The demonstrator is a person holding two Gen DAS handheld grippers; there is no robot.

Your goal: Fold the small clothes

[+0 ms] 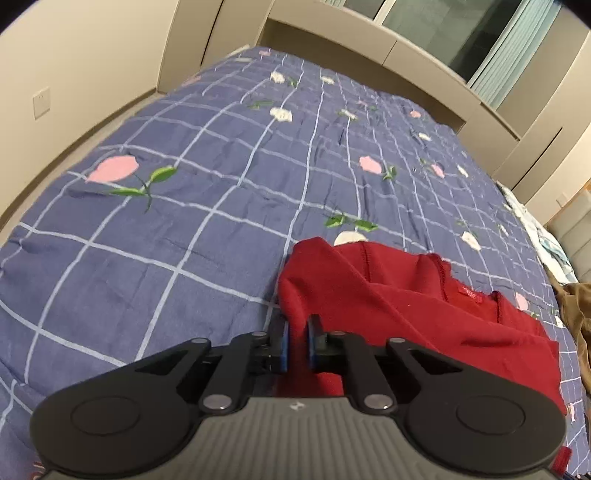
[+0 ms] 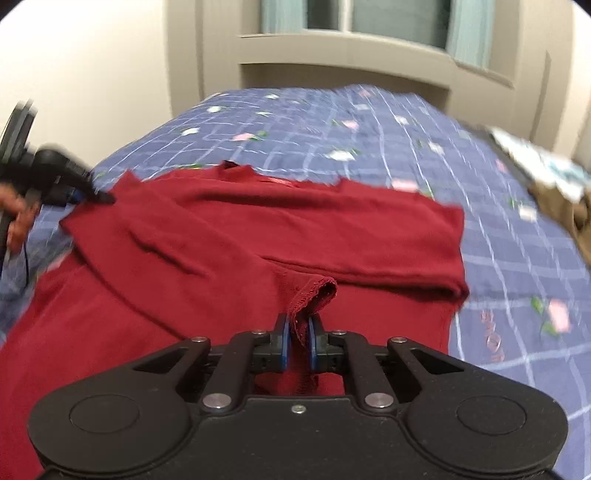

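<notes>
Red garment [image 2: 258,236]: lying spread and rumpled on the checked bedspread [image 1: 147,229], partly doubled over itself, with its neckline and label at the far edge.
Right gripper [image 2: 298,334]: pinching a hemmed cuff or corner of the red cloth between its blue pads; the jaws are standing nearly together with the fabric bunching up between them.
Left gripper [image 1: 297,338]: closing almost fully on the near left edge of the garment; red cloth is sitting in the narrow gap, so it seems to be gripped, though how deep the bite goes is hard to tell.
Left gripper from the right wrist view [image 2: 92,194]: reaching the far left corner of the cloth, blurred, with a person's hand [image 2: 18,221] behind it.
Step in hand, as I judge it: taking hold of two points before lifting and folding.
Doing it well: keeping both pinches firm, lifting evenly so the cloth is hanging taut between the grippers, then laying it over squarely without dragging the bedspread.
Risk: a thin bite slipping out on lifting.
Farther off: brown cloth [image 1: 576,314] lying at the bed's right edge, and a window [image 2: 369,18] beyond the head of the bed.
</notes>
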